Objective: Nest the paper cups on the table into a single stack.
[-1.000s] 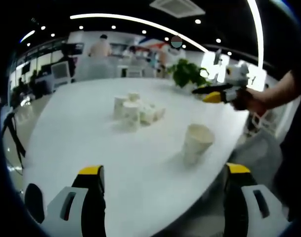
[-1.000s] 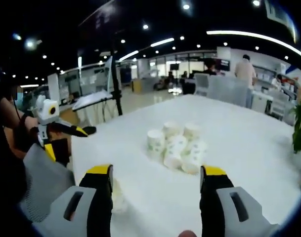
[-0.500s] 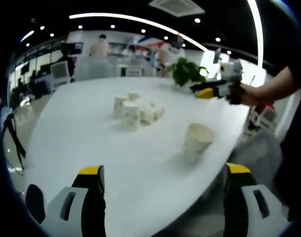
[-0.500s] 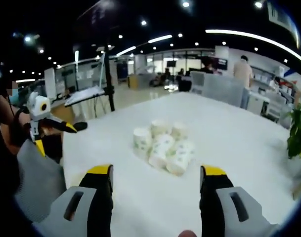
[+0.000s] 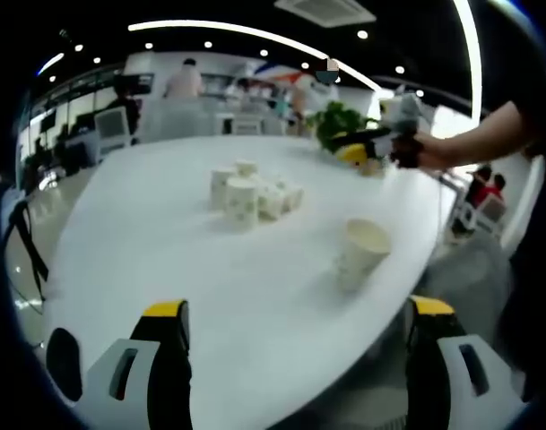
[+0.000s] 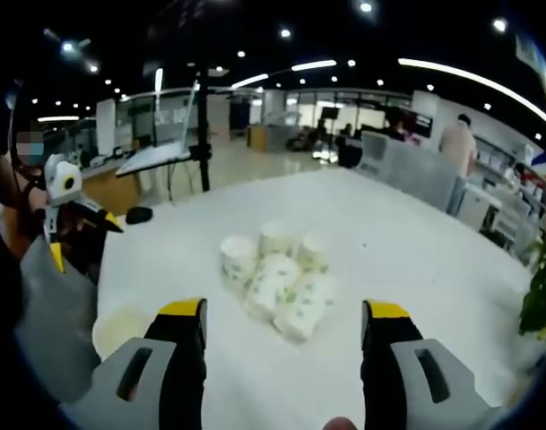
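Note:
A cluster of several white paper cups (image 5: 250, 193) with green print sits mid-table, some upright and some lying on their sides. One more cup (image 5: 362, 251) stands apart near the table's edge. My left gripper (image 5: 295, 358) is open and empty, low at the near edge, well short of both. In the right gripper view the cluster (image 6: 273, 279) lies just ahead of my open, empty right gripper (image 6: 283, 358), and the lone cup (image 6: 120, 327) shows at lower left. The right gripper (image 5: 362, 148) hovers beyond the cluster, held by a person's arm. The left gripper (image 6: 66, 215) appears at far left.
The white table (image 5: 138, 260) is broad and rounded; its edge falls away close to the lone cup. A green potted plant (image 5: 331, 121) stands at the far side. A dark tripod pole (image 6: 201, 134), desks, chairs and people fill the office behind.
My right gripper has moved in over the table towards the cup cluster, which now sits closer and lower in its view. The left gripper has barely shifted.

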Demonstrator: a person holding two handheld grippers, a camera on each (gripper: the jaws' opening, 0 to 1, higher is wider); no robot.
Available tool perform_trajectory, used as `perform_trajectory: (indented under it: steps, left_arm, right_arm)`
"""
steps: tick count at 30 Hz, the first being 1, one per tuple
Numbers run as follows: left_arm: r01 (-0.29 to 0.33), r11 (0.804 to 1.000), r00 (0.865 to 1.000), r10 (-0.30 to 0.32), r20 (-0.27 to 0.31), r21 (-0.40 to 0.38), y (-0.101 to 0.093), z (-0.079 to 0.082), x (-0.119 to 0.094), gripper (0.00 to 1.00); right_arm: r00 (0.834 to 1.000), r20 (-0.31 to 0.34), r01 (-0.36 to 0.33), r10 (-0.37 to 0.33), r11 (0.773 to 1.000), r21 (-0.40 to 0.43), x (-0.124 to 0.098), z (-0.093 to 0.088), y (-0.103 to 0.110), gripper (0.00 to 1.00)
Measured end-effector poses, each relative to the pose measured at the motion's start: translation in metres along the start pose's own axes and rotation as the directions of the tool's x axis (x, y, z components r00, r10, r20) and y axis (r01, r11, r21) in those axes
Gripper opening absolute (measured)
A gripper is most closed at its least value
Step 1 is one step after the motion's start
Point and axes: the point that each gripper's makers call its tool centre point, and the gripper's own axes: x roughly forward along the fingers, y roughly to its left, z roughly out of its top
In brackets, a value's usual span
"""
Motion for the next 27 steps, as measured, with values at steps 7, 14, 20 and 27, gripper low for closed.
perform_trajectory:
  steps: [7, 14, 20, 27]
  left_arm:
    - [-0.009, 1.0, 1.0, 0.009, -0.007, -0.01, 0.004, -0.004, 0.0, 0.99]
    - [-0.022, 0.999, 1.0, 0.022, 0.0, -0.029, 0.011, -0.004, 0.001, 0.99]
    - [-0.03, 0.999, 1.0, 0.03, -0.006, -0.021, 0.016, -0.004, 0.001, 0.99]
    - [-0.041, 0.999, 0.999, 0.041, -0.007, -0.032, 0.02, -0.003, 0.0, 0.99]
  right_arm:
    - [0.999, -0.028, -0.019, 0.018, 1.0, -0.02, 0.014, 0.001, -0.009, 0.65]
    - [0.997, -0.06, -0.052, 0.049, 0.998, -0.044, 0.026, 0.007, -0.005, 0.62]
    - [0.995, -0.066, -0.071, 0.069, 0.997, -0.027, 0.039, 0.011, -0.009, 0.62]
    - [0.984, -0.127, -0.135, 0.124, 0.987, -0.086, 0.056, 0.005, -0.015, 0.6]
